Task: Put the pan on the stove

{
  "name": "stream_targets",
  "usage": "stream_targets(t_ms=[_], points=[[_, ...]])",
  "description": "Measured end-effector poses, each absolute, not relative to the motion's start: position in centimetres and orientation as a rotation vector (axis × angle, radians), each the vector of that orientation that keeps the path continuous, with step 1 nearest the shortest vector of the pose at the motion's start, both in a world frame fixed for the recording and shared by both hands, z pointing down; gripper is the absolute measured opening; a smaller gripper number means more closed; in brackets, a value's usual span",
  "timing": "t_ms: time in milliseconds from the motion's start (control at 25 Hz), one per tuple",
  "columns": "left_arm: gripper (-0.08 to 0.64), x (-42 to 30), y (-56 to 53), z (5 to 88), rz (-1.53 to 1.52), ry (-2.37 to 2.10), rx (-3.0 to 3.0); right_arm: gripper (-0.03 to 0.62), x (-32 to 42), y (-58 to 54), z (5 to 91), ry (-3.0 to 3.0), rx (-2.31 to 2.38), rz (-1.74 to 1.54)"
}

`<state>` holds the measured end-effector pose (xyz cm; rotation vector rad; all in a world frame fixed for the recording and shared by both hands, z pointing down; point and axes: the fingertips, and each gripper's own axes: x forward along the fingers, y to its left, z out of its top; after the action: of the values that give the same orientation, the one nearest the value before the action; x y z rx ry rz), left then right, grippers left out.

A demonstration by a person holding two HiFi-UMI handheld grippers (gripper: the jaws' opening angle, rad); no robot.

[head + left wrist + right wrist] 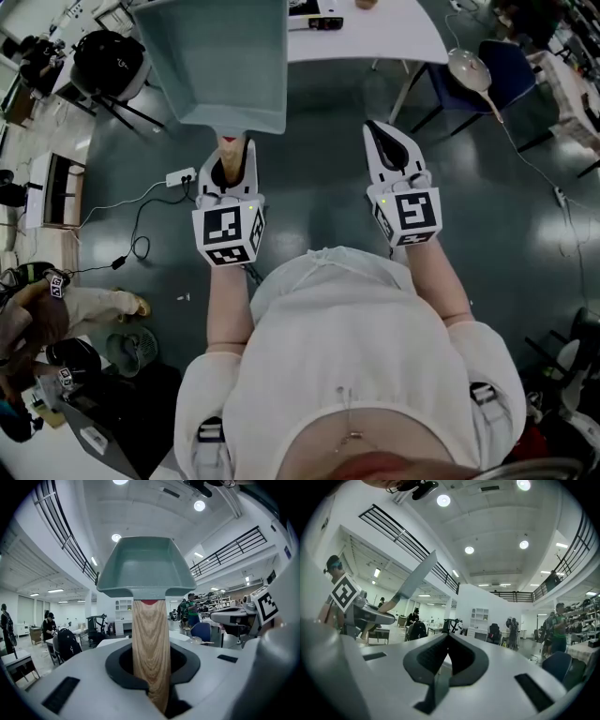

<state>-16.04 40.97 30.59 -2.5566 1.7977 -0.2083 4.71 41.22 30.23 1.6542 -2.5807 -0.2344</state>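
The pan (220, 56) is a grey-green square pan with a light wooden handle (228, 155). It is held up in the air over the floor, tilted away from me. My left gripper (228, 173) is shut on the handle. In the left gripper view the handle (150, 648) runs up from between the jaws to the pan (145, 566). My right gripper (380, 131) is level with the left one, to its right, shut with nothing in it; its jaws (447, 637) meet at the tip. The pan (417, 576) shows edge-on at the left of the right gripper view. No stove is in view.
A white table (375, 33) stands ahead beyond the pan, with a blue chair (497, 70) to its right. A power strip (178, 176) and cables lie on the dark floor at the left. A black backpack (108, 61) sits far left. People work at the lower left.
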Motion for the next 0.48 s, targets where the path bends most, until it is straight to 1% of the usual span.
stream_targets(t_ms=[480], points=[[0.074, -17.4, 38.4, 32.6, -0.245, 1.801, -2.598, 0.006, 3.9, 38.1, 33.0, -2.546, 1.652, -0.127]])
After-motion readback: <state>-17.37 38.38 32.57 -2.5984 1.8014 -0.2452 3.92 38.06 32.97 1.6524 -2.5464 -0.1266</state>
